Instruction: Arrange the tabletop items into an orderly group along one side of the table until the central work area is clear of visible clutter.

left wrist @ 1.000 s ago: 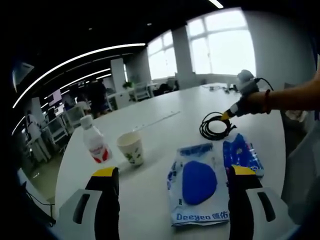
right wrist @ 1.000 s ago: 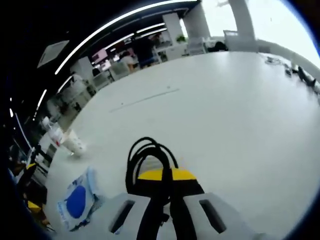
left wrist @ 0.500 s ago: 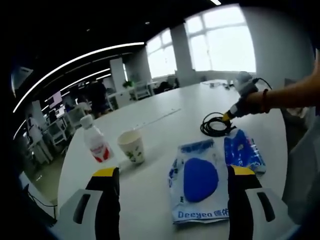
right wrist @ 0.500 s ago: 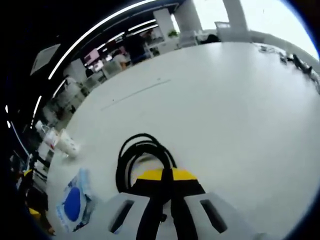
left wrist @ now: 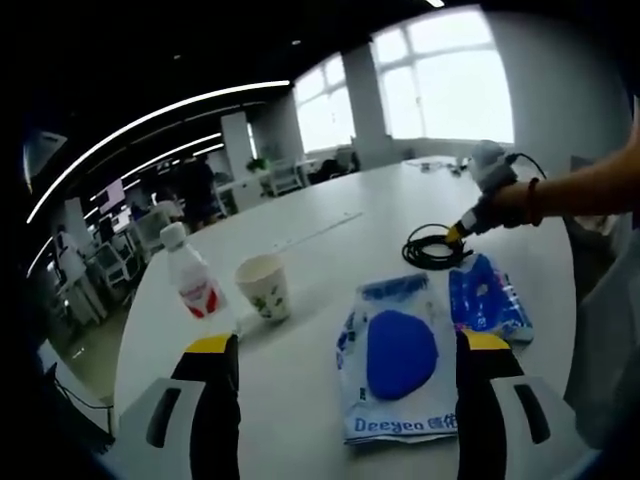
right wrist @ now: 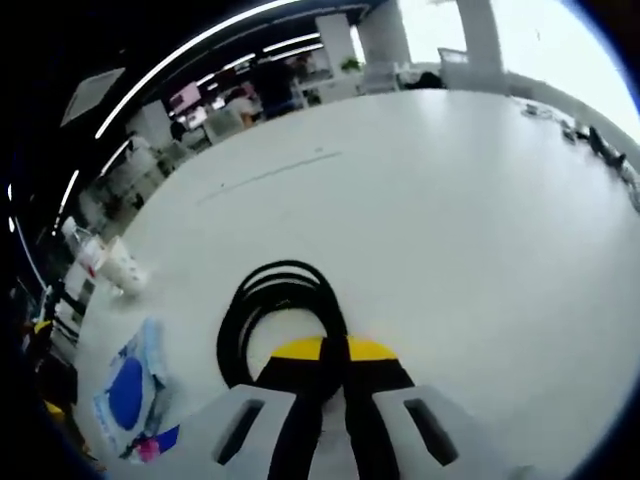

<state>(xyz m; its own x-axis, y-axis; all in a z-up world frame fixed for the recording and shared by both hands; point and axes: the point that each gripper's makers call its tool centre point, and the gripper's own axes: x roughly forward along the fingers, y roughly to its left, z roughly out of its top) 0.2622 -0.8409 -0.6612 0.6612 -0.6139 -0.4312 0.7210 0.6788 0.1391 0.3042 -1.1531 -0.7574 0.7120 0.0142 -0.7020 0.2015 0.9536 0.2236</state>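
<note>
1. Right tongs (right wrist: 333,350) are clamped on a coiled black cable (right wrist: 272,305); the jaws meet with the cable pinched between them. In the left gripper view the person's forearm (left wrist: 580,190) reaches in from the right, holding those tongs (left wrist: 455,233) at the coil (left wrist: 432,248).
2. Left tongs (left wrist: 340,345) stand wide apart and hold nothing, hovering over the near edge of the white desk (left wrist: 300,420).
3. The cable lies in loops on the desk, just beyond two wipe packs.
4. Larger white-and-blue pack (left wrist: 395,365) reads "Deeyeo"; the smaller blue pack (left wrist: 487,300) lies beside it.
5. A paper cup (left wrist: 263,287) and a small bottle (left wrist: 190,275) with a red-and-white label stand to the left, near each other.
</note>
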